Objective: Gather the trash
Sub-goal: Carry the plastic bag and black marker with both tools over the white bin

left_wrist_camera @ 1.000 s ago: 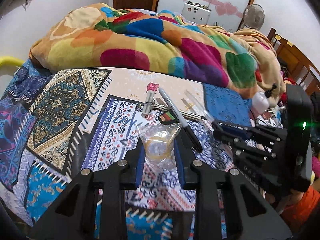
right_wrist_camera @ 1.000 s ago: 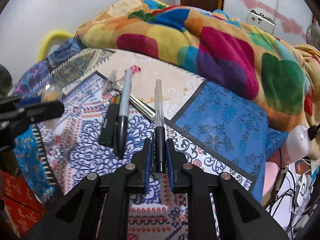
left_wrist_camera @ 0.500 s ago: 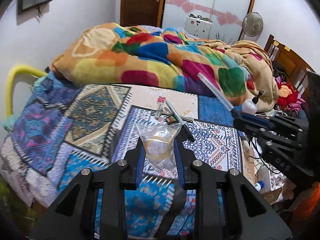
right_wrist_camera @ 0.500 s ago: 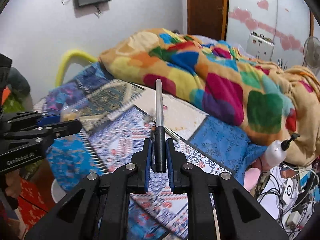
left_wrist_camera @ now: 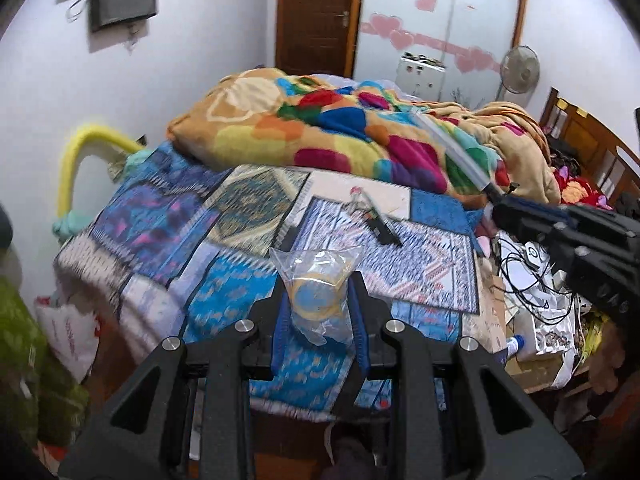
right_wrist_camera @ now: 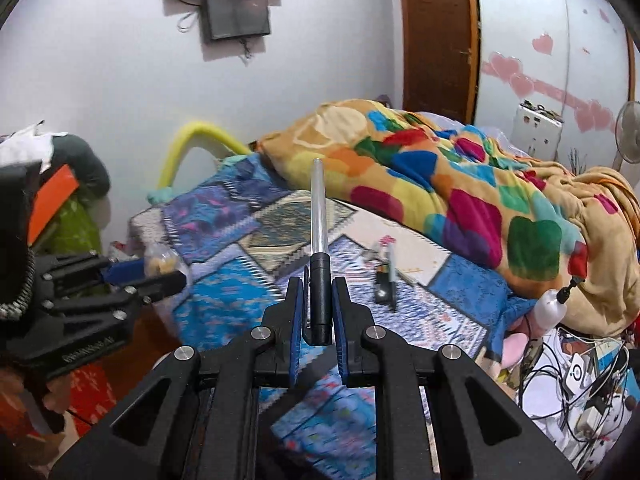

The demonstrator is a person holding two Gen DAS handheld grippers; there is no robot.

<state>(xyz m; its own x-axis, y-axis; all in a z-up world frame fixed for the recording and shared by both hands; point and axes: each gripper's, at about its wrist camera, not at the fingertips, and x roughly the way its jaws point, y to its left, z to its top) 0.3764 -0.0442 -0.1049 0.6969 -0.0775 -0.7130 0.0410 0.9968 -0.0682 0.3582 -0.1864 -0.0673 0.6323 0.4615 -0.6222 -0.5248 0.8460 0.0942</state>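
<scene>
My left gripper (left_wrist_camera: 318, 286) is shut on a clear plastic bag (left_wrist_camera: 316, 292) with a yellowish ring inside, held in the air off the near edge of the bed. My right gripper (right_wrist_camera: 319, 286) is shut on a pen (right_wrist_camera: 320, 248) with a black cap end and a clear barrel that sticks up and forward. In the left wrist view the right gripper (left_wrist_camera: 496, 204) comes in from the right with the pen (left_wrist_camera: 456, 156) slanting up-left. In the right wrist view the left gripper (right_wrist_camera: 168, 276) shows at the left with the bag (right_wrist_camera: 160, 260). Other pens (left_wrist_camera: 380, 224) still lie on the patterned bedspread (left_wrist_camera: 248, 208).
A colourful blanket (left_wrist_camera: 340, 136) is heaped on the far side of the bed. Right of the bed lies a clutter of cables and boxes (left_wrist_camera: 532, 280) and a white bottle (right_wrist_camera: 554, 308). A white bag (left_wrist_camera: 72, 332) sits on the floor at the left; a door (left_wrist_camera: 316, 20) and fan (left_wrist_camera: 520, 72) stand behind.
Both grippers have risen and pulled back from the bed with their loads, so the bed looks smaller and farther. The pen was lifted off the bedspread. The grips are unchanged.
</scene>
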